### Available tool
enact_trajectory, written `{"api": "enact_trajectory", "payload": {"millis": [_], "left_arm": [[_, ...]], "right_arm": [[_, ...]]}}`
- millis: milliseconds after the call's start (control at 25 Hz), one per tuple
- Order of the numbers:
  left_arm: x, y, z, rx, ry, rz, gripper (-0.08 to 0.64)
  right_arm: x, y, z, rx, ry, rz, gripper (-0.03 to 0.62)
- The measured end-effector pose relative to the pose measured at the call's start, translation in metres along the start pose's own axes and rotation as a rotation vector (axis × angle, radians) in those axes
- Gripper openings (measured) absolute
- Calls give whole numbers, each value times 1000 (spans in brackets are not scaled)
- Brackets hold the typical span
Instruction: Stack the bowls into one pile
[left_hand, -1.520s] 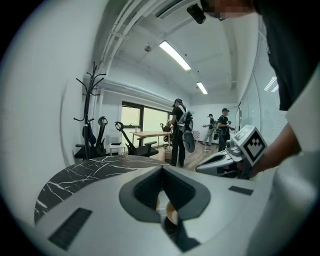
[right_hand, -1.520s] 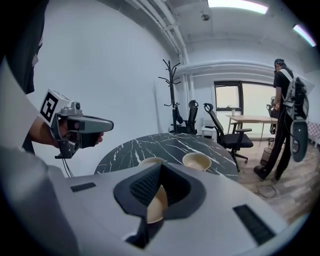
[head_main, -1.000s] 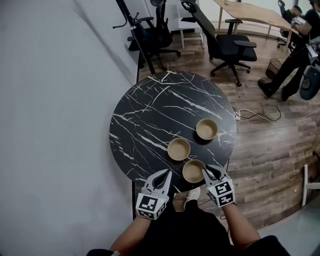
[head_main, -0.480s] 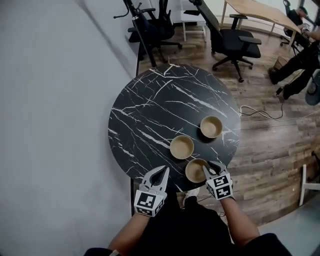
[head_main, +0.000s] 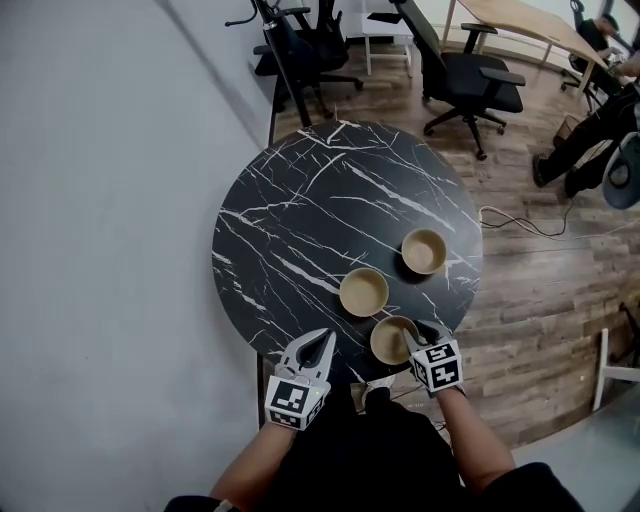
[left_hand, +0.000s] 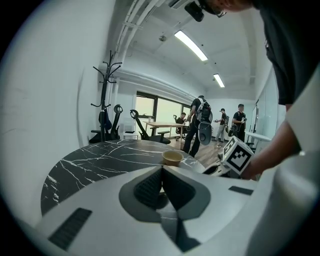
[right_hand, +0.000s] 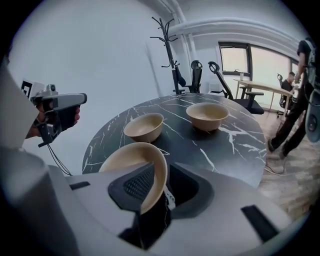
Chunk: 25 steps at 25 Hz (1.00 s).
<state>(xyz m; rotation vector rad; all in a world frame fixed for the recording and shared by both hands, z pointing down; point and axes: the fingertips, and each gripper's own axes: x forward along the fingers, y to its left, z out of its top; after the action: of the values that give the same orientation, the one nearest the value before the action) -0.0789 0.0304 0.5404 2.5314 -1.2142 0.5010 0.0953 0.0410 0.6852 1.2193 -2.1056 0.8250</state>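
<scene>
One shift: right gripper (head_main: 425, 337) lower, fingers (right_hand: 139, 183) opening astride nearest bowl (head_main: 388, 342) rim.

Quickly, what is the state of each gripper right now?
Left gripper: closed, nothing held.
Right gripper: open, fingers have just been opening; the rim of the nearest bowl stands between them, not clamped.

Setting: open-plan office.
- Black swivel office chairs on castors (head_main: 470, 80), several, some drawn up to a long light wooden desk (head_main: 515, 22).
- Brown wood-plank floor (head_main: 540, 300), with a loose dark cable (head_main: 520, 222) trailing across it.
- Round black table with white marble veining (head_main: 300, 220), standing against a plain pale grey wall (head_main: 100, 200).
- Tall black coat stand (left_hand: 103, 100).
- Long fluorescent ceiling strip lights (left_hand: 190, 45).
- Wide dark-framed windows (right_hand: 250, 65).
- Standing people in dark clothes (left_hand: 200, 117), grouped near the desks.
</scene>
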Motion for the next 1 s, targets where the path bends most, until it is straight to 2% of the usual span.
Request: {"api": "enact_trajectory", "payload": {"millis": [440, 560, 1000], "left_arm": [[-2, 6, -2, 3, 6, 7, 15], [-2, 3, -5, -8, 13, 7, 15], [0, -6, -8, -25, 23, -1, 15]], "right_arm": [[3, 8, -1, 3, -12, -7, 94], [2, 9, -2, -18, -14, -7, 41], [-3, 8, 1, 0, -36, 26, 29]]}}
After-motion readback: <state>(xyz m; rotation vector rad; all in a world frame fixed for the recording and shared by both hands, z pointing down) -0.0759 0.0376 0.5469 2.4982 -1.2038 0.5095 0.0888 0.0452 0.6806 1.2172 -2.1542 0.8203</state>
